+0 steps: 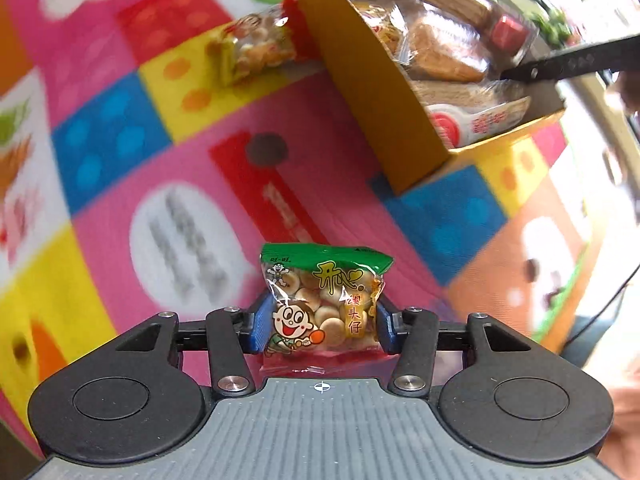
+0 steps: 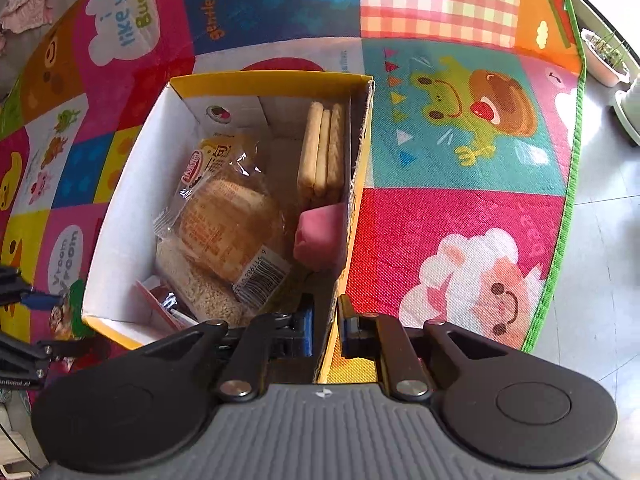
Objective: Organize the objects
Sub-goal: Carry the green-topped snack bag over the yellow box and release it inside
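Cartoon play mat, potted plant nr edge

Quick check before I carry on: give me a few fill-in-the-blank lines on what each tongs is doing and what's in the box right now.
1. The left tongs are shut on a small ____-topped biscuit bag.
2. The right tongs pinch the ____ of the yellow box.
3. Inside the box, the pink block lies just below the upright ____.
4. A second snack bag lies on the play mat, ____ the box.

Missing words: green; wall; biscuits; outside
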Demonstrator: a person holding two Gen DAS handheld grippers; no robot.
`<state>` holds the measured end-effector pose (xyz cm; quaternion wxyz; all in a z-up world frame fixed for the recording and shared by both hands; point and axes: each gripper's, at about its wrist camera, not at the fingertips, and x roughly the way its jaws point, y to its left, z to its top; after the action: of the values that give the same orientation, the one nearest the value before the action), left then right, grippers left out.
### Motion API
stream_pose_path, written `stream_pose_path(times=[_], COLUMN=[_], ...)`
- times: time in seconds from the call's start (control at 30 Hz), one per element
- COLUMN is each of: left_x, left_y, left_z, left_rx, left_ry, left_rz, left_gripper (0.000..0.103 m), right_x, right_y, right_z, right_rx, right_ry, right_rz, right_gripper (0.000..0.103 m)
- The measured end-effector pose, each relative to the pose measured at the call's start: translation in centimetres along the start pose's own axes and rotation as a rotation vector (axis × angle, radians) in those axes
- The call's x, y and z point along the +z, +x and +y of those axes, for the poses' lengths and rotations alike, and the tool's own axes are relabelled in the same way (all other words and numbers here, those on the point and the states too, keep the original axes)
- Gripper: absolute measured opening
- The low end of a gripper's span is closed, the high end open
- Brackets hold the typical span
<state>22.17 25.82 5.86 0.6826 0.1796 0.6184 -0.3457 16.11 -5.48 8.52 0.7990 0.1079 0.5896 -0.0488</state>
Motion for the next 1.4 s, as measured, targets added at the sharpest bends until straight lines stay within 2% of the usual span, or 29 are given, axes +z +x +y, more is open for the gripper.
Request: stream_pose_path(times=[0.17,0.37,0.53,0.7,0.83,1.0,1.27,1.4], left_x=[-1.0,2.9,6.6,7.8,8.0,10.2,16.1,17.8], left_y=[-4.6,-7.4,-8.3,-9.4,-8.7,-9.7,-10.6,-11.1], left_z=[-3.1,-6.1,-7.7,-9.1,-9.3,-9.6,-12.7,-13.3], left_rx=[-0.083,-0.13,-0.059,-0.051,-0.06,-0.124,-0.117,-0.108], left_ry=[-0.19,-0.334,-0.304,-0.222,-0.24,-0.346,-0.321,-0.351], left_rz=[-0.026,-0.051,-0.01,0.047,0.115,0.053,-0.058,-0.13], left_gripper=[0.053,0.053,0.053,0.053,0.053,0.053,0.054,0.055], right_x=[-1.5,-2.4,-1.9,-1.9,-1.8,-1.9,-1.9,-1.7], right_y=[-1.5,-2.0,-1.8,-1.6,-1.4,-1.7,-1.7,-1.8], right_z=[-0.8,-1.8,-1.0,-1.3,-2.2,-2.8,-2.9,-3.0], right_rx=[0.051,0.106,0.08,0.096,0.116,0.139,0.148,0.147], right_ry=[0.059,0.132,0.08,0.092,0.143,0.172,0.153,0.141], right_rz=[0.046,0.088,0.097,0.104,0.101,0.08,0.075,0.069], right_gripper=[0.012,0.01,0.01,0.01,0.01,0.01,0.01,0.01])
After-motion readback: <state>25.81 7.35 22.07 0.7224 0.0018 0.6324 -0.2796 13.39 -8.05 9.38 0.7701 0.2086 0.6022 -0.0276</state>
